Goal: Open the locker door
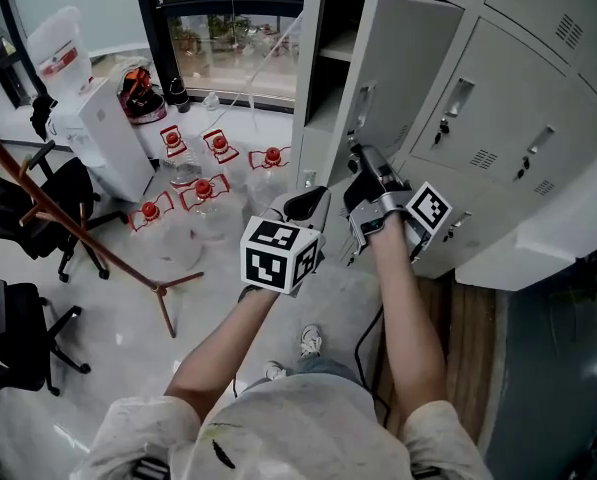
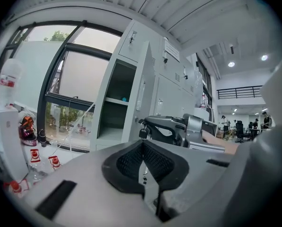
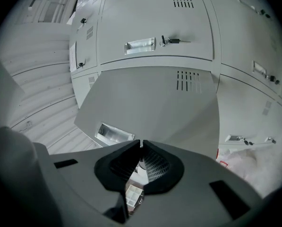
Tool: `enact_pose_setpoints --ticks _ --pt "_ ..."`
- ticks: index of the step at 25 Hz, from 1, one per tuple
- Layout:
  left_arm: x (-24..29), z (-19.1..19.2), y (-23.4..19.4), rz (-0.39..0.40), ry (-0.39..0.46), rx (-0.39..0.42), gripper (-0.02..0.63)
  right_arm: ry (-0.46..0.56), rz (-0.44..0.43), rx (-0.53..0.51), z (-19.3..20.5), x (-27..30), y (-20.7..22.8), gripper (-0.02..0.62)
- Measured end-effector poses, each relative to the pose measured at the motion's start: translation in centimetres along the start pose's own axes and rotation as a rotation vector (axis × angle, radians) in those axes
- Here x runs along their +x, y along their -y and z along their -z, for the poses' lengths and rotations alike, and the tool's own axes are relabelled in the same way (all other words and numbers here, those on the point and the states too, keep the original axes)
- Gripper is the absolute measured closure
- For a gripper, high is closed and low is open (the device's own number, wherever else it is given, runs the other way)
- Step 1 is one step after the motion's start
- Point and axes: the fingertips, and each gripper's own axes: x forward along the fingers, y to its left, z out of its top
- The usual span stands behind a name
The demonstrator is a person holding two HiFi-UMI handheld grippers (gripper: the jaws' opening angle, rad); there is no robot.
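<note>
Two tools, both closed on nothing: left tool (image 1: 311,206), right tool (image 1: 358,160) | pale grey metal locker door (image 1: 408,58) partly open, right tool just beside its free edge | step: swinging door; next probably needs a wider pull.

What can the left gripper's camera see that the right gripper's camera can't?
Only the left gripper view shows the window, the open locker's shelf, red-capped bottles on the floor, and the right gripper, which seems to pinch the door's key. Only the right gripper view shows a closed locker face-on with vent slots, and the open door's handle recess. Both show the open locker door, the grey lockers, and that camera's own jaws closed together.
</note>
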Motion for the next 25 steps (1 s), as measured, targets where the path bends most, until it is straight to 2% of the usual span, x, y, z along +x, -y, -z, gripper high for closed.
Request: enact_pose_setpoints --ticks 6,13,25 --pt "0.2 -0.2 1.0 0.001 0.009 0.003 0.600 -0.008 -0.006 -0.005 -0.8 -1.9 -0.3 0.577" --pt "1.8 0.1 4.7 -0.001 0.019 0.016 0.600 -0.048 -0.036 -0.015 -2.4 -4.5 -0.8 0.577" --pt "4.6 0.8 10.5 -0.055 0.026 0.016 0.600 -0.124 -0.061 -0.029 -6.0 -8.9 -1.0 0.577"
